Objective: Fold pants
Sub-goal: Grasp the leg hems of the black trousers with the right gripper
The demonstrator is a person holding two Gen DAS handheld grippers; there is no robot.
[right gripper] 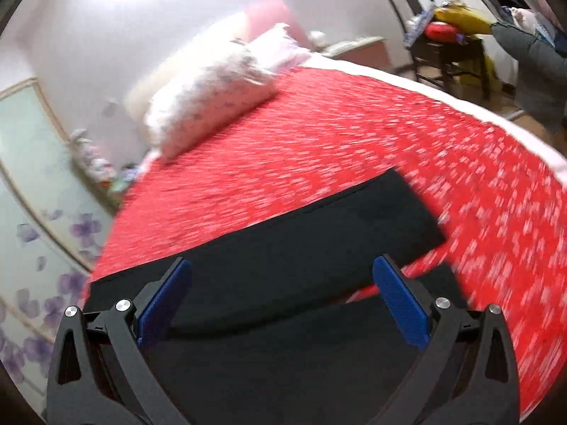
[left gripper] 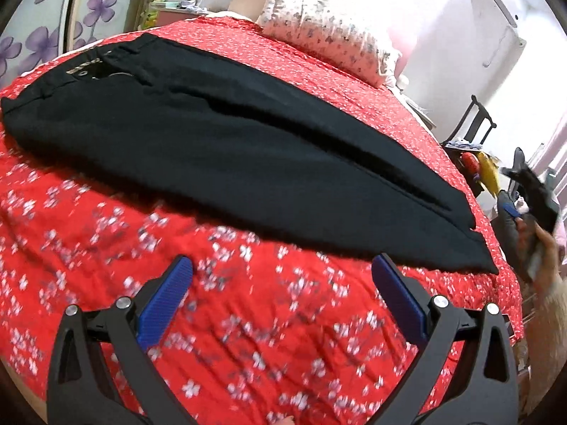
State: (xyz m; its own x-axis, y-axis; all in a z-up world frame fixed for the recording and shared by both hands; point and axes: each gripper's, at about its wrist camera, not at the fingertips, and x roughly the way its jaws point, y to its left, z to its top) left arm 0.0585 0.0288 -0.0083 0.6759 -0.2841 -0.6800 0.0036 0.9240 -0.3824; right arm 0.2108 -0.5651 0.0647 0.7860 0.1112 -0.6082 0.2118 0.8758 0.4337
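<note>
**Two open grippers over black pants on a red bed**

Two fisheye views show one pair of black pants (left gripper: 230, 156) lying flat on a bed covered by a red floral bedspread (left gripper: 177, 318). In the left wrist view the pants run diagonally, waistband toward the far left edge of the bed, leg hems toward the right edge; the legs lie one on the other, with a long seam or fold line between them. Waistband details are small and dark and cannot be made out.

The left gripper (left gripper: 281, 276) hovers above bare bedspread at the near edge, its blue-padded fingers (left gripper: 166, 304) spread wide and holding nothing. The right gripper (left gripper: 531, 191) appears in the same view only as a blurred dark shape beyond the right edge of the bed, held in a hand whose outline is cut by the frame.

In the right wrist view the right gripper (right gripper: 281, 276) has its fingers (right gripper: 400, 304) wide apart and empty, above the pants (right gripper: 283, 248). Motion blur smears the bedspread (right gripper: 354, 141) pattern. Which dark area below the fingers is cloth and which is shadow cannot be told.

A floral pillow (left gripper: 326, 32) lies at the head of the bed. A dark chair (right gripper: 443, 42) piled with coloured items stands beyond the far side of the bed; its load is too blurred to identify.
</note>
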